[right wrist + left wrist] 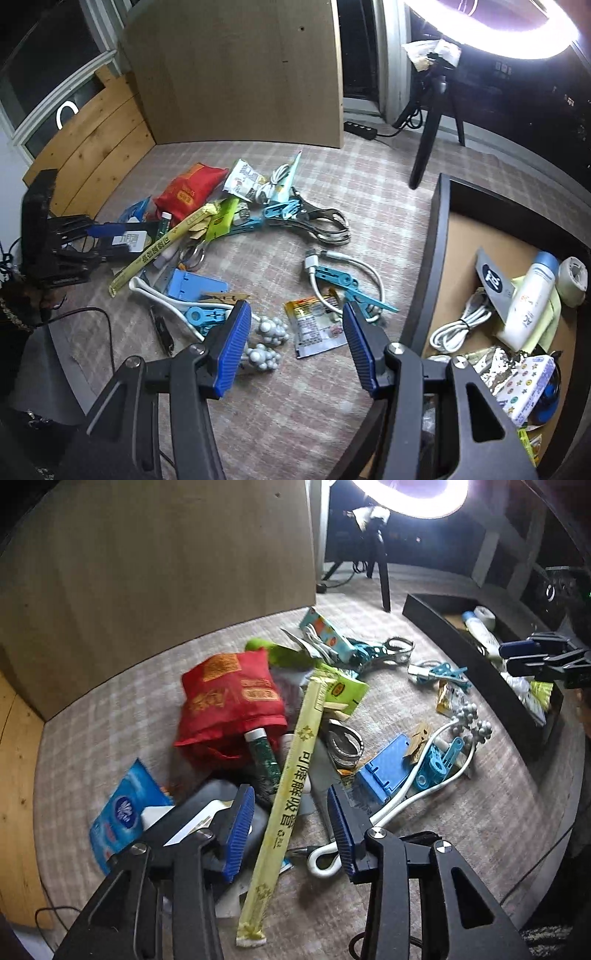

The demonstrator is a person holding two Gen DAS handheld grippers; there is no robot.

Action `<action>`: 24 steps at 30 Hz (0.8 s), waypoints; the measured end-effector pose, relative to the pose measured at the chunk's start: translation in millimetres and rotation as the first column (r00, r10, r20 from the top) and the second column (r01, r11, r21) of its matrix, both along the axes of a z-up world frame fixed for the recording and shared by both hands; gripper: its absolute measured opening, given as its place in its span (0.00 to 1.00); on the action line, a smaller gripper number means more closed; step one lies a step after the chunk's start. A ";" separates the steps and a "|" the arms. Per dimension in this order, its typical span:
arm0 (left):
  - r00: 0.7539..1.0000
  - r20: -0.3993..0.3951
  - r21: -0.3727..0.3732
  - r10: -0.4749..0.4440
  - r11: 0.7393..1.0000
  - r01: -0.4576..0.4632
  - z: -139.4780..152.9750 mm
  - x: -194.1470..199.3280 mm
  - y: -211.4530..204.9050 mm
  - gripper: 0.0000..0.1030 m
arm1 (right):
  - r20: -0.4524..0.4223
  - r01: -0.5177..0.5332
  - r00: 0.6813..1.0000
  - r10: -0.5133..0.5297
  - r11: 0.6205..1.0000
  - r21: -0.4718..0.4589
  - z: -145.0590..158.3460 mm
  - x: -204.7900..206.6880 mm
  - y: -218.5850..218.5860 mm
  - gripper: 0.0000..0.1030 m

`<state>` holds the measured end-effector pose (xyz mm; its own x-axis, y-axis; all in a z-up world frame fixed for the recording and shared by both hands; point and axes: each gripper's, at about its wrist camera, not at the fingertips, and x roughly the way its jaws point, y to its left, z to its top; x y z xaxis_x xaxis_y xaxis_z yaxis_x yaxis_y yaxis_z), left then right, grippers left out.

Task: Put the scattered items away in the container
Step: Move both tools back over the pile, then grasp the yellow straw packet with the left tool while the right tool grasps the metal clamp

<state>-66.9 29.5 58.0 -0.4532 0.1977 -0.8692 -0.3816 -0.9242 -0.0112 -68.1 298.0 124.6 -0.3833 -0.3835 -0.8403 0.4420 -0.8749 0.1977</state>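
- Left wrist view: left gripper (291,827) angled down over the pile, blue-padded fingers apart. A long pale-yellow paper sleeve printed with green characters (291,794) runs between them; pads not pressing it that I can tell.
- Beside it: red fabric pouch (229,705), green tube with white cap (263,755), blue tissue pack (122,812), white looped flexible cord (388,812).
- Black open-top container box (476,661) sits well apart, far right, already part filled.
- Risk, my judgement: the sleeve lies across other clutter; closing low could catch the tube or cord too, or the thin sleeve could pivot out of the grip.
- Right wrist view: right gripper (295,347) fingers apart, nothing between the pads. Below it a small foil snack sachet (317,328) and a grey cluster of moulded balls (267,341) on the checked cloth (295,424).
- Container wall (430,266) just right of this gripper.
- Risk: the flat sachet may slide on the cloth rather than lift; the teal plastic clip (343,280) on the white cable could snag.
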 end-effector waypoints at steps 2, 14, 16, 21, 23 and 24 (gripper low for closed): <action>1.000 0.016 -0.003 -0.016 1.000 0.016 -6.2 -1.5 1.3 0.35 | 0.002 -0.022 1.000 0.022 1.000 -0.006 0.9 4.0 -5.7 0.49; 0.996 0.066 -0.027 -0.054 0.998 0.056 -26.3 -11.9 -3.3 0.31 | 0.085 -0.276 0.957 0.276 0.961 -0.006 -23.9 35.2 -78.6 0.41; 0.997 0.058 -0.028 -0.055 0.998 0.057 -25.6 -12.8 -2.9 0.31 | 0.090 -0.264 0.960 0.264 0.964 -0.011 -26.9 36.1 -76.7 0.41; 0.996 0.065 -0.020 -0.060 0.998 0.061 -28.6 -16.7 -1.9 0.30 | 0.085 -0.220 0.972 0.220 0.975 -0.010 -25.7 31.4 -64.7 0.41; 0.996 0.062 -0.017 -0.058 0.998 0.059 -28.0 -18.1 -1.2 0.30 | 0.077 -0.203 0.976 0.203 0.979 -0.004 -23.9 24.6 -62.5 0.41; 0.996 0.061 -0.013 -0.059 0.998 0.060 -27.3 -19.2 -0.5 0.30 | 0.066 -0.188 0.980 0.187 0.982 -0.002 -22.2 19.4 -60.9 0.41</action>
